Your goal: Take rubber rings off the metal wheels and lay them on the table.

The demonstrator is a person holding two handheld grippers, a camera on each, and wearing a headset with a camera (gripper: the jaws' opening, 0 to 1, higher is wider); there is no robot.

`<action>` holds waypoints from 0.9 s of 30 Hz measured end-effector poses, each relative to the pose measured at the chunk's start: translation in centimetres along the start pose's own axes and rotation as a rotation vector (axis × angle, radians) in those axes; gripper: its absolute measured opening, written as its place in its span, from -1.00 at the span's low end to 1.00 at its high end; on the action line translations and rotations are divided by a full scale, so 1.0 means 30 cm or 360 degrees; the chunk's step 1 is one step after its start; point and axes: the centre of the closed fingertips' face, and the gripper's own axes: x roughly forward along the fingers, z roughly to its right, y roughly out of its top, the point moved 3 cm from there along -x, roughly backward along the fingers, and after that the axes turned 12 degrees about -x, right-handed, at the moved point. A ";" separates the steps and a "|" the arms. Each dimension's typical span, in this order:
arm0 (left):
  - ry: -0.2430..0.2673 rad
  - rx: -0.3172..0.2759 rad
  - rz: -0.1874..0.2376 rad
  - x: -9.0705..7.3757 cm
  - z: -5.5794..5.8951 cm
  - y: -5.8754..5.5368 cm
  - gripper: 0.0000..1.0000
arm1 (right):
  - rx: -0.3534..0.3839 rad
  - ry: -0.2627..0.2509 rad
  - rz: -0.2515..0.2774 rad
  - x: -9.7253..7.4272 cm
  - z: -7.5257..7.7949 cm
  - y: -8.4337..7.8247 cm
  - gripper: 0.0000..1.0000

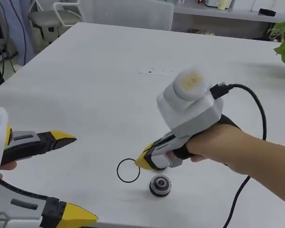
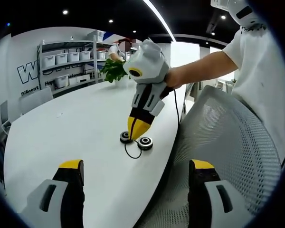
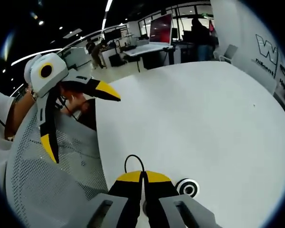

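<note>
The rubber ring (image 1: 117, 170) rests on the table (image 1: 109, 85), just beside a metal wheel (image 1: 160, 185). It looks thin, light and floppy, so a pinch on one edge should be enough. The right gripper (image 1: 143, 162) has its fingers clenched on the ring's edge. The left gripper (image 1: 71, 178) waits apart with its fingers spread wide.

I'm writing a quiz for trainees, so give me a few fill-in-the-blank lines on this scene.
The right claw is ___ on the ring.
The left claw is ___.
The ring's colour is ___.
The wheel rests on the table, nearest the ___ claw.
Missing words: shut; open; black; right.
</note>
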 end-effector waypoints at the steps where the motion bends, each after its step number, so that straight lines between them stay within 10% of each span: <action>1: -0.0002 0.0002 -0.0001 0.000 0.001 0.001 0.80 | 0.0012 -0.0003 -0.0004 0.008 0.002 -0.002 -1.00; 27: 0.0010 -0.0004 0.0022 -0.005 0.003 0.007 0.79 | 0.0220 -0.0012 -0.0046 0.116 0.010 -0.064 -0.97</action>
